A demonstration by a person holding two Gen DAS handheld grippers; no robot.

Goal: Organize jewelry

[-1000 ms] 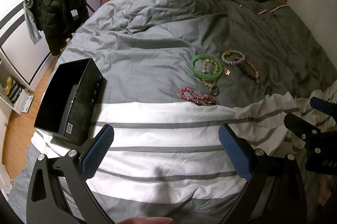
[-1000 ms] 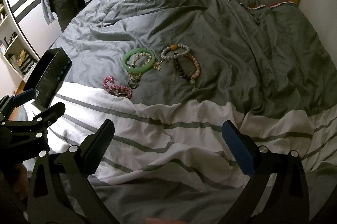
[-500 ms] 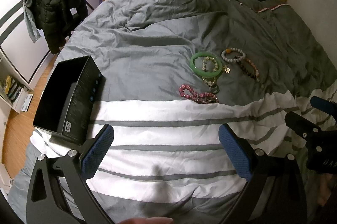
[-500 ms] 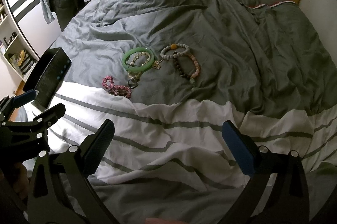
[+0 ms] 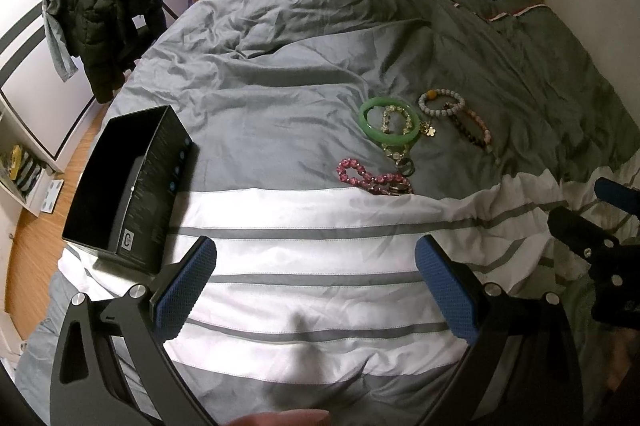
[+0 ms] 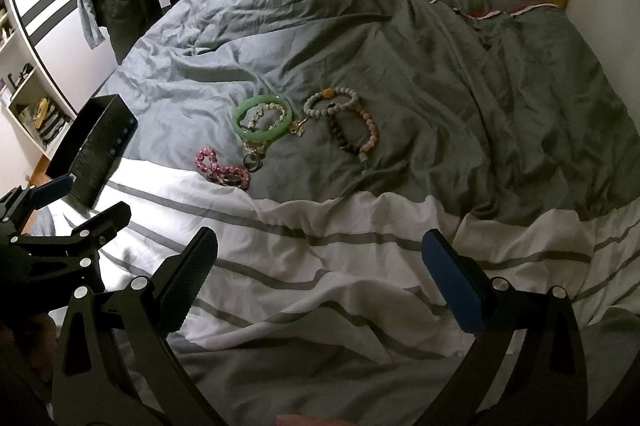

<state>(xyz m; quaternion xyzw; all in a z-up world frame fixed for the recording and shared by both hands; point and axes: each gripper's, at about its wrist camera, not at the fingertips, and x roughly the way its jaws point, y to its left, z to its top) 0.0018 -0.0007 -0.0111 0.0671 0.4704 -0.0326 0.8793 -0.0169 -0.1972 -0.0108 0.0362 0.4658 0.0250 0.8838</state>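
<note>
The left gripper [image 5: 316, 282] and right gripper [image 6: 320, 274] are being held wide apart, with nothing between the pads, above the striped duvet [image 5: 320, 226]. The bracelets are lying clustered on the grey part: a green bangle [image 5: 390, 121], a pink beaded bracelet [image 5: 360, 175], a white beaded bracelet [image 5: 442, 103] and what is perhaps a ring [image 5: 405, 165]. A black box [image 5: 128, 185] is sitting open, well apart to their left.

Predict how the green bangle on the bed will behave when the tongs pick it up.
The green bangle looks like a rigid ring, so it should keep its shape. Its glossy surface may slip. A beaded bracelet lies inside it and could snag.
</note>
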